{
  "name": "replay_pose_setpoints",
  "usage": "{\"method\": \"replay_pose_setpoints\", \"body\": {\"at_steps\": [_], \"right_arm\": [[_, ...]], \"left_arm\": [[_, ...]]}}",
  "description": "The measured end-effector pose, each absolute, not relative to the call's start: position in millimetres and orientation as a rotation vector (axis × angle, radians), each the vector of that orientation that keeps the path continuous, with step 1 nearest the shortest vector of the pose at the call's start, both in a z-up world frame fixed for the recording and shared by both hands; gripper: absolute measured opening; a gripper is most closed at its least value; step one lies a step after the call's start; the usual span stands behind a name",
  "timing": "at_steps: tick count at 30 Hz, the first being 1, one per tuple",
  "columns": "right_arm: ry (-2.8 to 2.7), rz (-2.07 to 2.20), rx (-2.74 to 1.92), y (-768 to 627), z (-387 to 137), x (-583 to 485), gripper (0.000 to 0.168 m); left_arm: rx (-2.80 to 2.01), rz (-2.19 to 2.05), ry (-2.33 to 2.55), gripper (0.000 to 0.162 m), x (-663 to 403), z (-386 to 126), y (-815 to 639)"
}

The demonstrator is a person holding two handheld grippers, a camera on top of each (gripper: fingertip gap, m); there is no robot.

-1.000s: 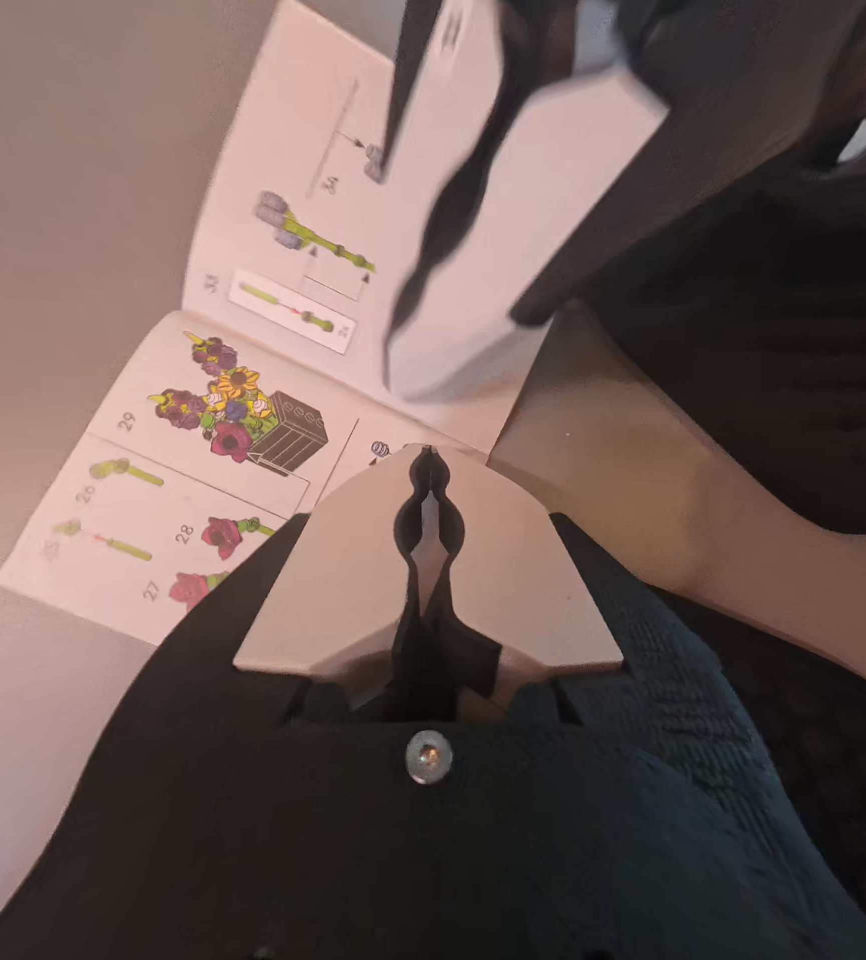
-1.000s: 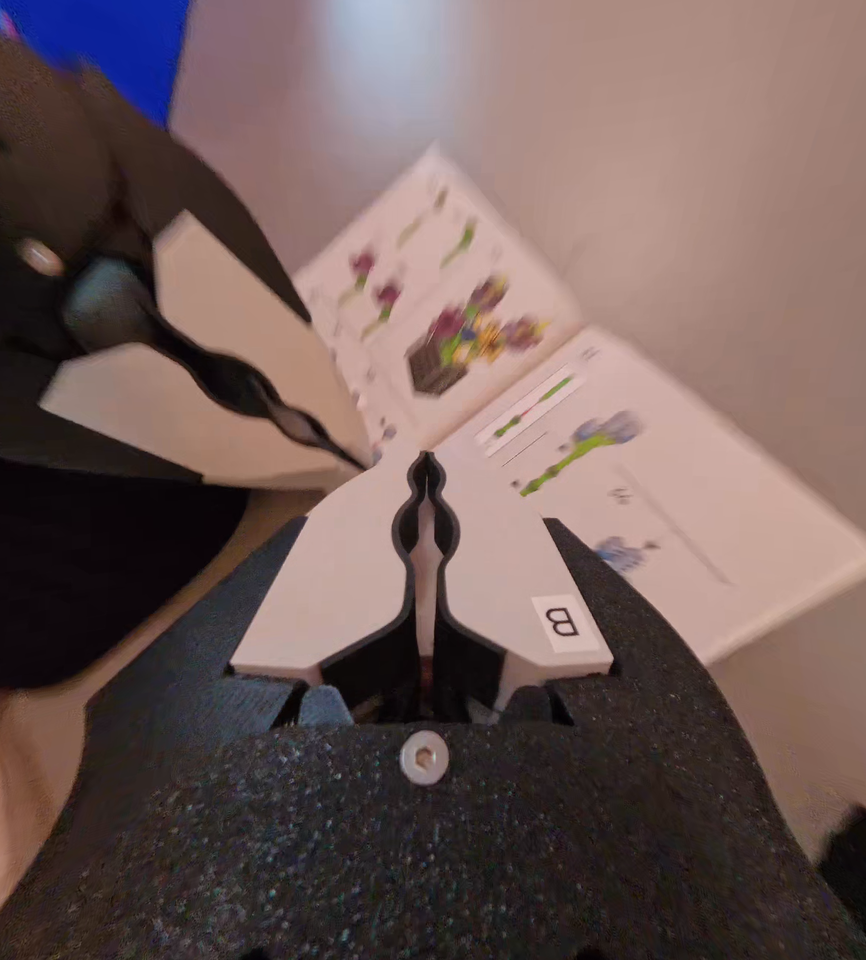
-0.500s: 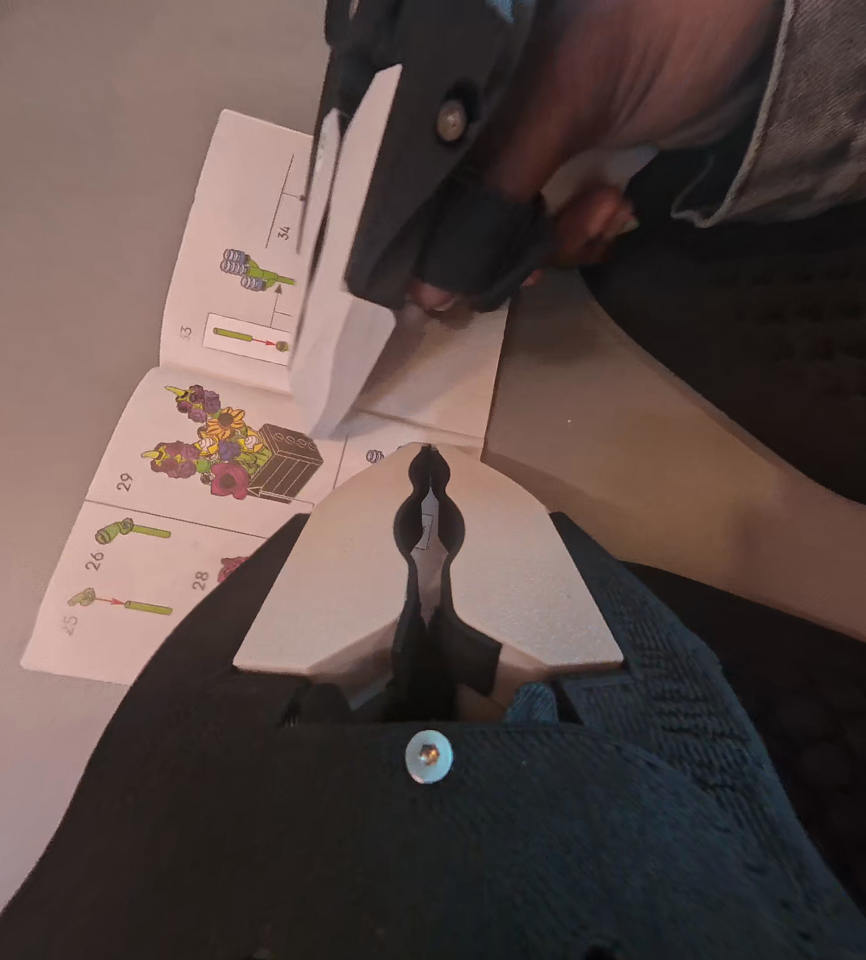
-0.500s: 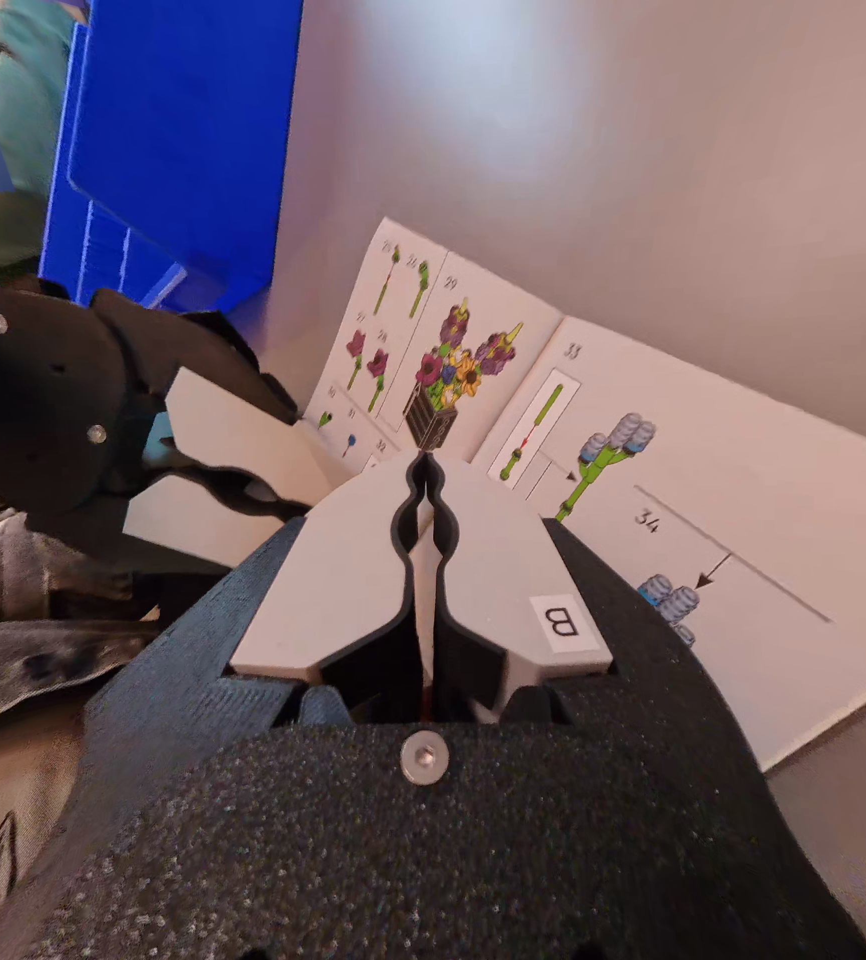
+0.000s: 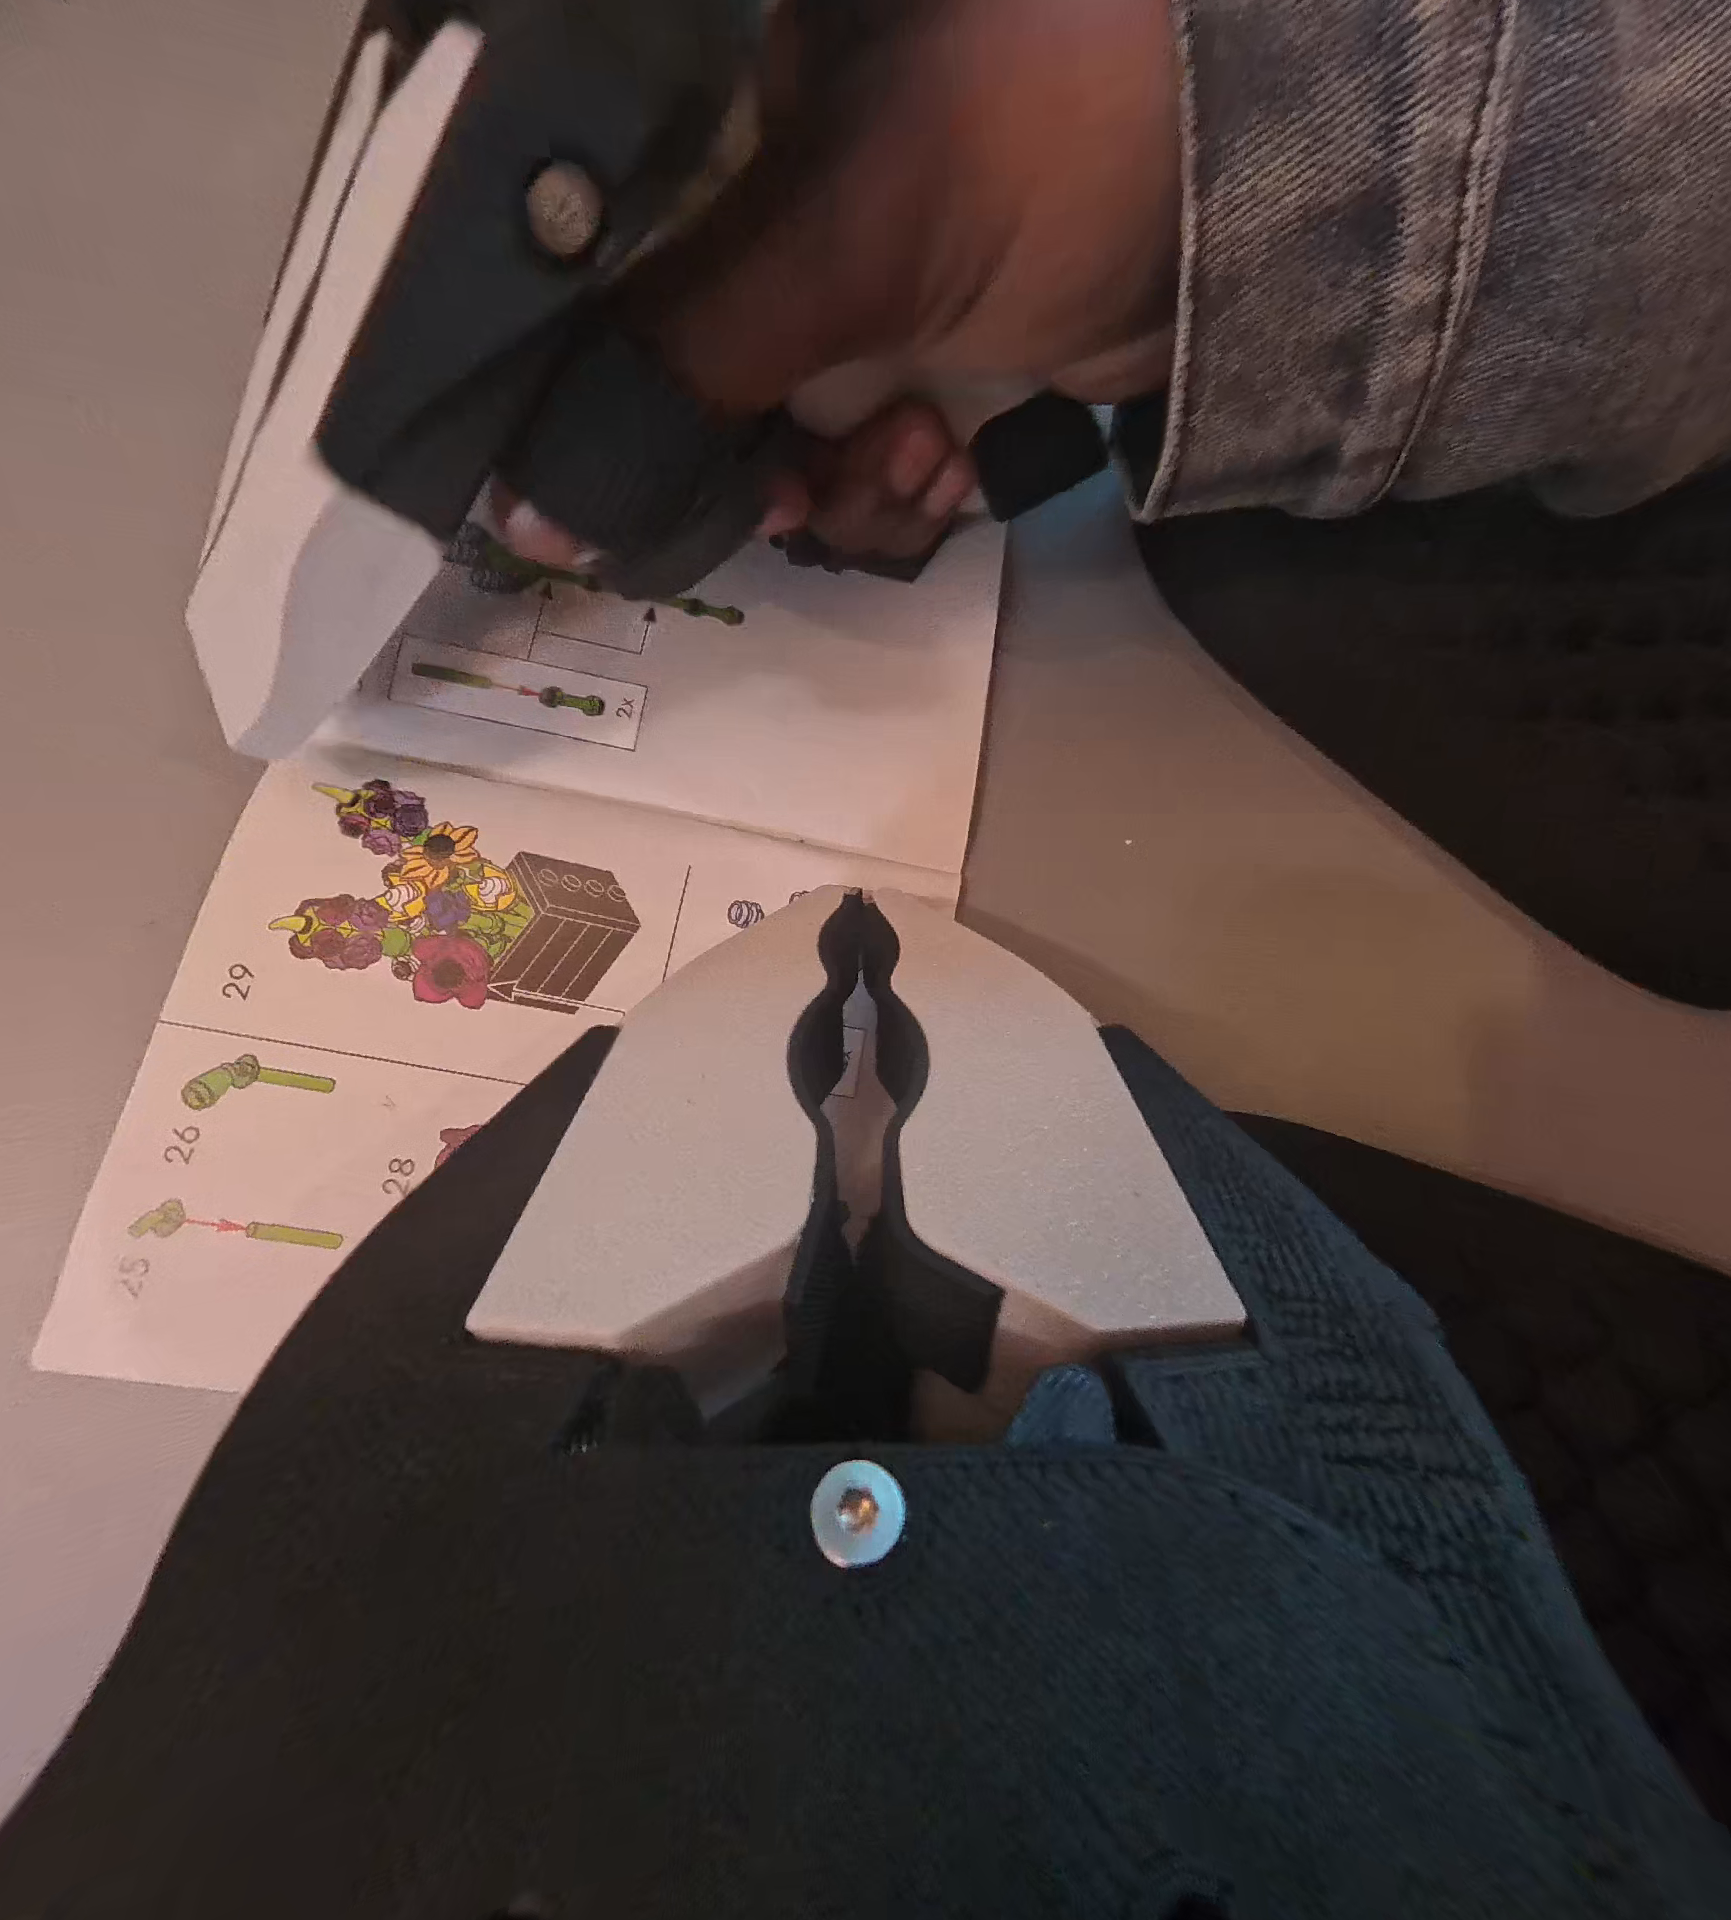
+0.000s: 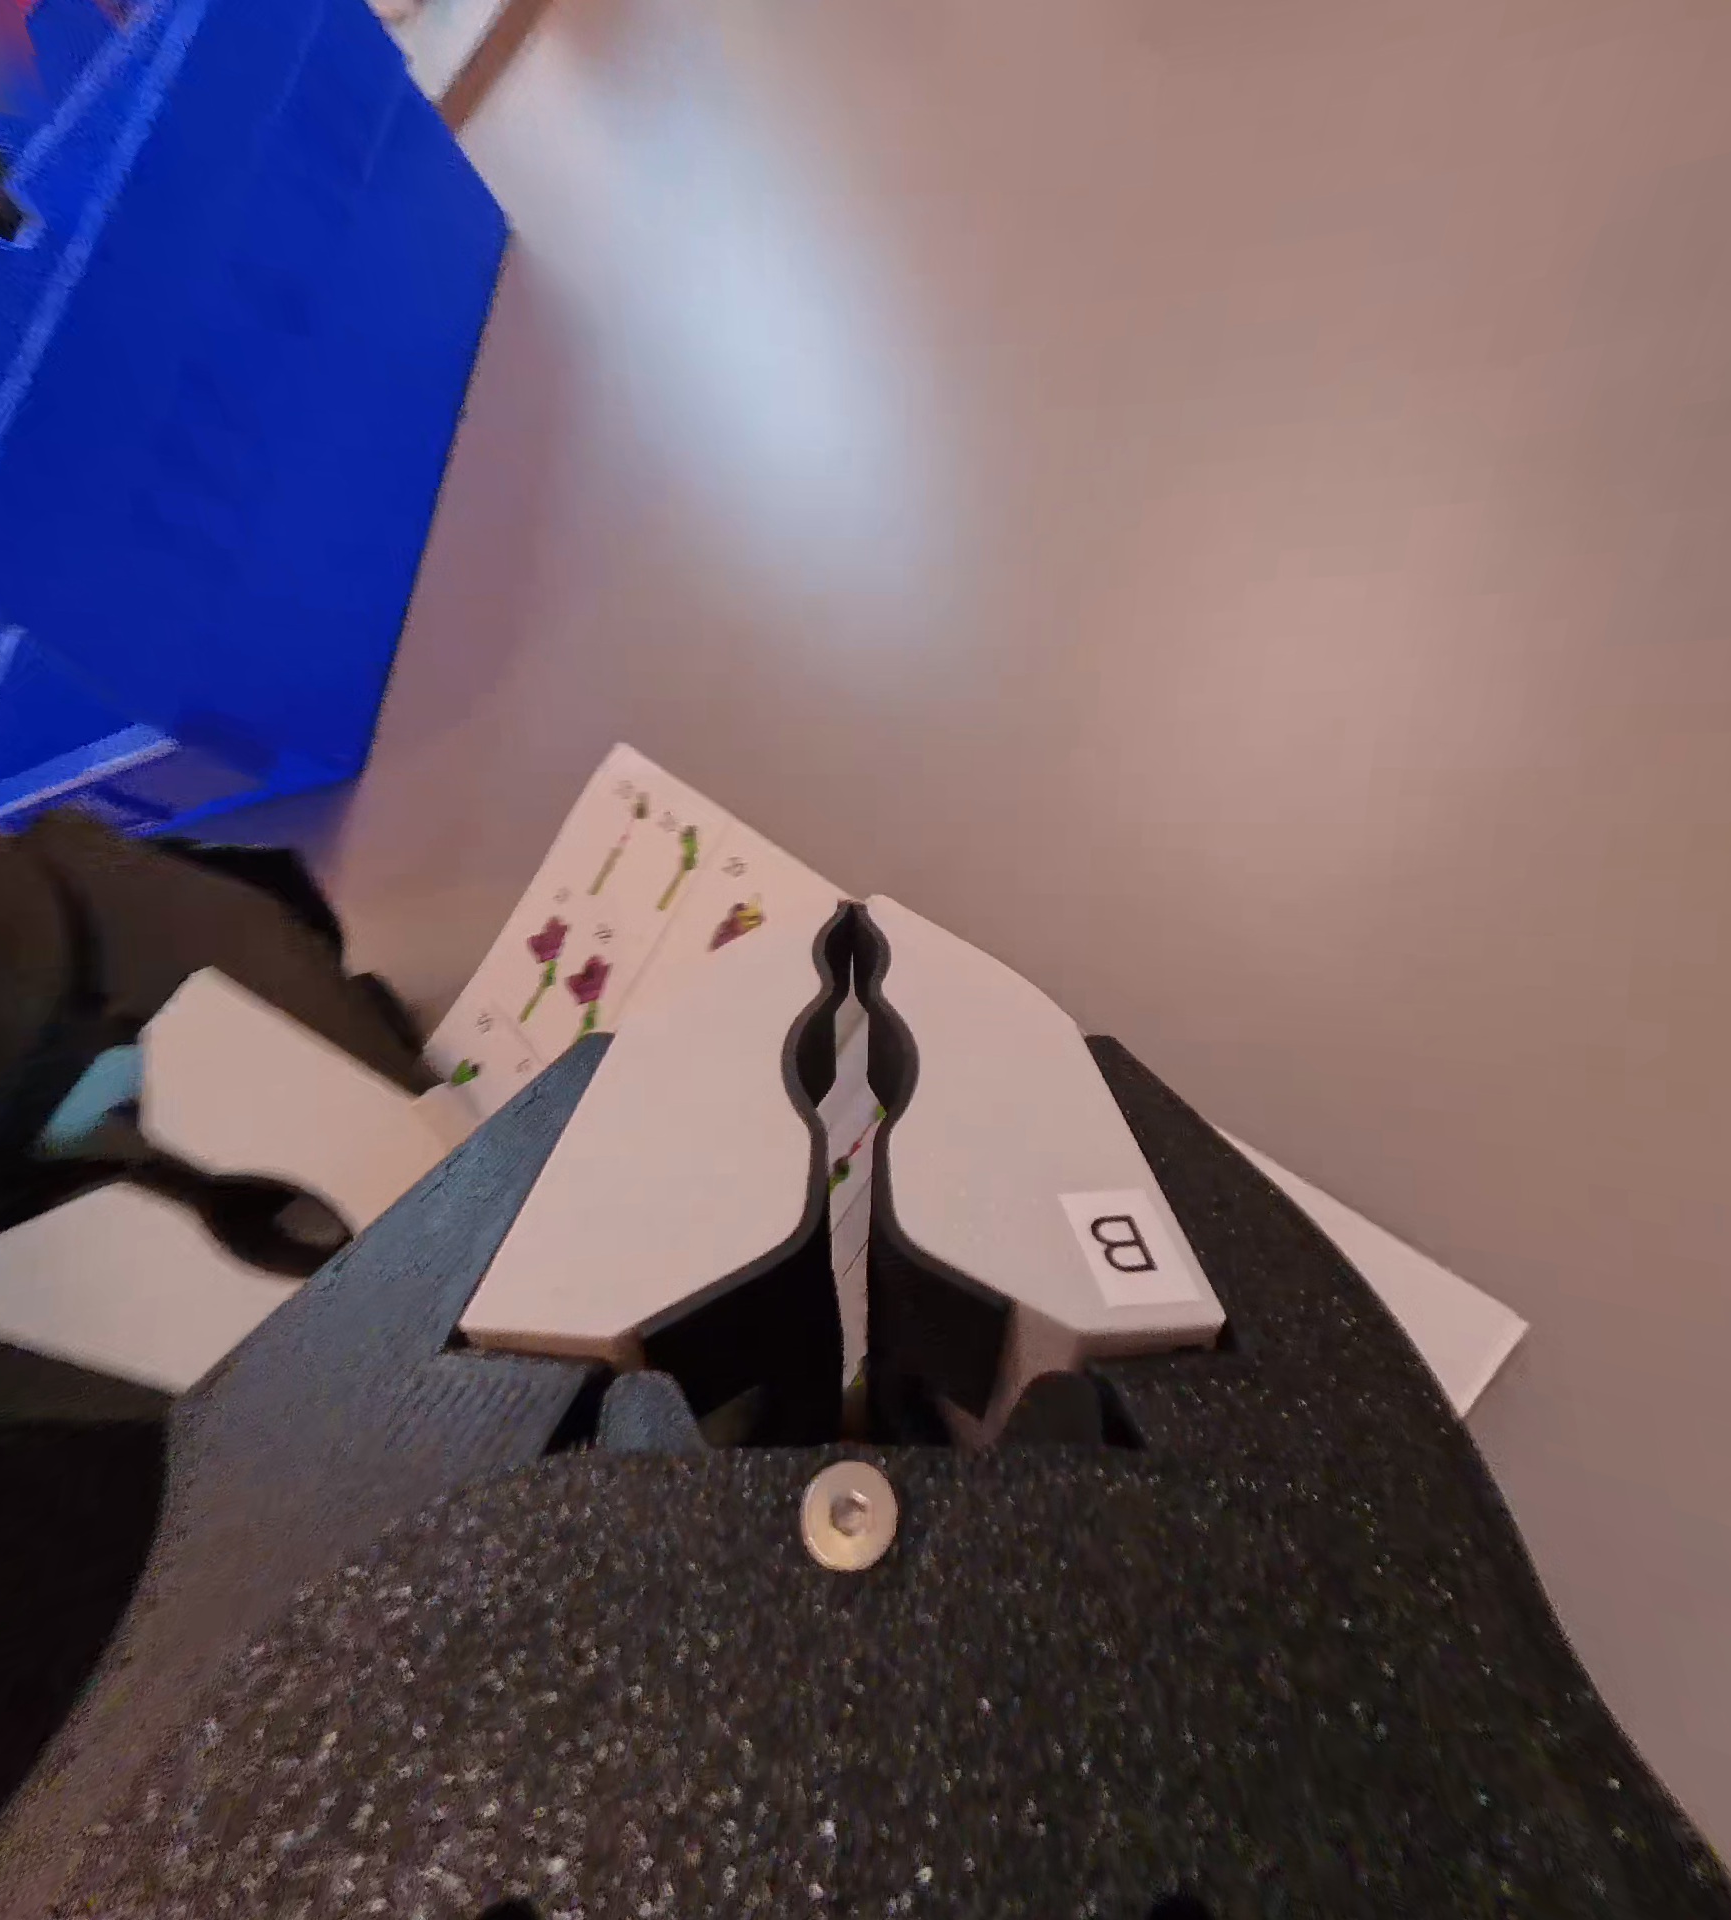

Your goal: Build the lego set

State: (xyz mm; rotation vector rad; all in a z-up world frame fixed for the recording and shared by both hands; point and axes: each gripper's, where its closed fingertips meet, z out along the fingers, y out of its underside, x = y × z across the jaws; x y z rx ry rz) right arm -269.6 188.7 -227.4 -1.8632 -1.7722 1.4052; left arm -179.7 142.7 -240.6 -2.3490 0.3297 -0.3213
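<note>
An open instruction booklet [image 5: 809, 748] with coloured pictures of flower parts lies on the beige table [image 5: 61, 416]. My left gripper [image 5: 856, 904] is shut and empty, with its tips just above the booklet's near edge. My right gripper [image 6: 853, 914] is shut and empty, low over the booklet [image 6: 632, 904]. In the left wrist view the right gripper [image 5: 248, 686] hangs over the far page, held by a hand [image 5: 892, 260]. In the right wrist view the left gripper [image 6: 300, 1216] sits at the left, partly blurred. No loose bricks show in either view.
A blue plastic bin [image 6: 196, 436] stands on the table [image 6: 1256, 520] beyond the booklet, at the left. A grey denim sleeve [image 5: 1463, 260] and black fabric [image 5: 1567, 727] fill the right side of the left wrist view, past the table's curved edge. The tips of one gripper are about 10 cm away from the tips of the other.
My right gripper has come down and in over the far page, closer to the booklet. My left gripper has stayed almost still. Both have stayed shut.
</note>
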Motion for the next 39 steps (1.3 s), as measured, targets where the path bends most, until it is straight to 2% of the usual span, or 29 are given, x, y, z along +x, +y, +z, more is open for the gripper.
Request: {"method": "replay_pose_setpoints", "body": {"at_steps": [3,7,11,15,22,26,28,31,34,35,36,39], "right_arm": [[-1.812,1.499,-1.845,176.2,-208.9,-245.9,0.000],[-1.999,1.550,-1.990,150.8,-227.5,-209.1,0.000],[-2.020,1.652,-2.115,147.5,-235.2,-208.7,0.000],[-2.038,1.719,-2.129,145.5,-235.1,-208.2,0.000],[-2.467,1.499,-1.809,120.0,-239.1,-182.9,0.000],[-2.796,1.534,-1.749,99.8,-239.9,-144.5,0.000],[-2.778,1.515,-1.564,99.2,-236.1,-145.9,0.000],[-2.497,1.694,-1.234,100.6,-202.2,-158.6,0.000],[-2.108,1.550,-1.079,128.5,-178.0,-179.7,0.000],[-1.985,1.484,-1.066,140.8,-171.5,-185.0,0.002],[-1.885,1.417,-1.107,154.7,-168.4,-189.3,0.018],[-1.848,1.119,-1.369,191.6,-194.8,-191.7,0.019]], "left_arm": [[-2.340,-0.358,0.278,0.001,-183.1,-239.1,142.6],[-2.243,-0.468,0.127,0.002,-194.2,-219.5,147.7],[-2.278,-0.217,0.075,0.002,-232.0,-216.3,162.9],[-2.306,-0.061,0.330,0.001,-231.9,-231.3,187.6],[-2.292,-0.052,0.258,0.001,-240.5,-241.0,194.7],[-2.298,-0.058,0.184,0.000,-248.8,-241.0,194.2],[-2.297,-0.038,0.185,0.000,-249.8,-240.9,193.6],[-2.297,-0.050,0.157,0.000,-249.4,-240.4,192.7],[-2.301,-0.091,0.108,0.000,-248.1,-240.2,191.3],[-2.302,-0.107,0.110,0.000,-246.2,-240.2,190.3],[-2.303,-0.118,0.105,0.000,-244.9,-240.2,189.4],[-2.303,-0.121,0.099,0.000,-241.3,-240.2,187.4]]}}
